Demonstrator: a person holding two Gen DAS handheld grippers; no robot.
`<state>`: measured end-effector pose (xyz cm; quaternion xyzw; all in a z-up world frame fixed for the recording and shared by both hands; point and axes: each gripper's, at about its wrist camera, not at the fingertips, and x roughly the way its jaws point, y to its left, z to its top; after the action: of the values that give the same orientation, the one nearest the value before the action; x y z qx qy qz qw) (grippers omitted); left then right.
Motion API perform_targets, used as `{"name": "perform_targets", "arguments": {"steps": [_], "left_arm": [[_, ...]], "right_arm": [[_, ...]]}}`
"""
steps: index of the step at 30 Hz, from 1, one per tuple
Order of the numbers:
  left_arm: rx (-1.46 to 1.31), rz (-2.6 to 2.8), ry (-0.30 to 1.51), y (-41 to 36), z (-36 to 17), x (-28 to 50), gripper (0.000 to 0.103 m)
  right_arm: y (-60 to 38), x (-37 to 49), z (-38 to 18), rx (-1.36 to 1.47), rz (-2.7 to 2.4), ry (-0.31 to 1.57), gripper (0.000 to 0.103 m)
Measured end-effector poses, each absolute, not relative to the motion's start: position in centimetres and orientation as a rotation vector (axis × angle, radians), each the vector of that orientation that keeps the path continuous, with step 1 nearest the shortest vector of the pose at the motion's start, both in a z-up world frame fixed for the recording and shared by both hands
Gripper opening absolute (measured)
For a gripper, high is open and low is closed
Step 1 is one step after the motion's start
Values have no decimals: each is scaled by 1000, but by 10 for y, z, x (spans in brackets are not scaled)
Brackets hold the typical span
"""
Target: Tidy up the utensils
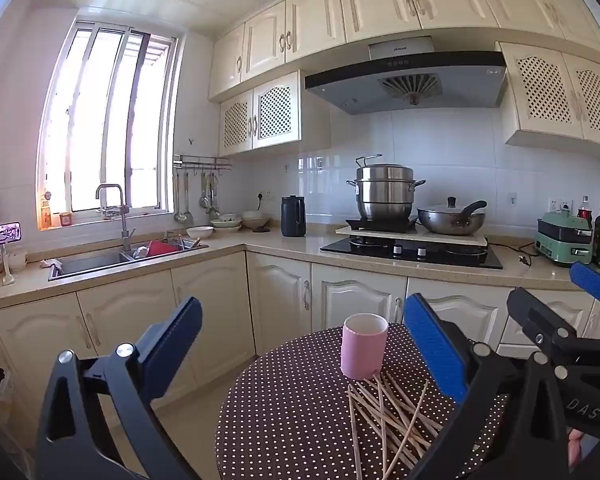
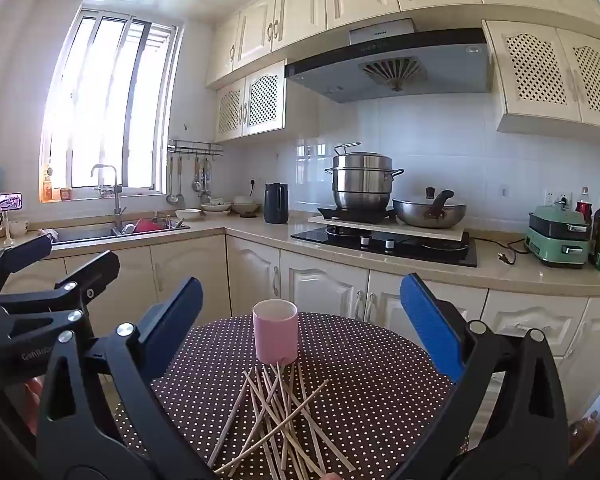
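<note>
A pink cup (image 1: 364, 346) (image 2: 275, 331) stands upright and empty on a round table with a brown polka-dot cloth (image 1: 292, 412) (image 2: 380, 380). Several wooden chopsticks (image 1: 384, 420) (image 2: 280, 420) lie in a crossed heap just in front of the cup. My left gripper (image 1: 304, 344) is open and empty, held above the table's left side. My right gripper (image 2: 300, 320) is open and empty, above the table with the cup between its blue pads. The right gripper shows at the right edge of the left wrist view (image 1: 556, 312); the left gripper shows at the left of the right wrist view (image 2: 48, 272).
Cream cabinets and an L-shaped counter (image 1: 284, 248) lie behind the table. A sink (image 1: 100, 260) with dishes is at left, a dark kettle (image 1: 293, 216), a steel pot (image 1: 384, 192) and wok (image 1: 452, 218) on the stove, a green appliance (image 1: 564, 240) at right.
</note>
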<state>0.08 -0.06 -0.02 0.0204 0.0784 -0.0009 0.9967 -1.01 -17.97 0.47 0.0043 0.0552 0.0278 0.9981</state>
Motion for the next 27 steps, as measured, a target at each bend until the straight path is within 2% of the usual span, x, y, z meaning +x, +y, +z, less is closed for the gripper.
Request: {"name": "perform_targets", "arguments": {"steps": [27], "left_arm": [[20, 0, 134, 9, -5, 3, 99]], "right_arm": [[-175, -1, -2, 15, 66, 106, 97]]}}
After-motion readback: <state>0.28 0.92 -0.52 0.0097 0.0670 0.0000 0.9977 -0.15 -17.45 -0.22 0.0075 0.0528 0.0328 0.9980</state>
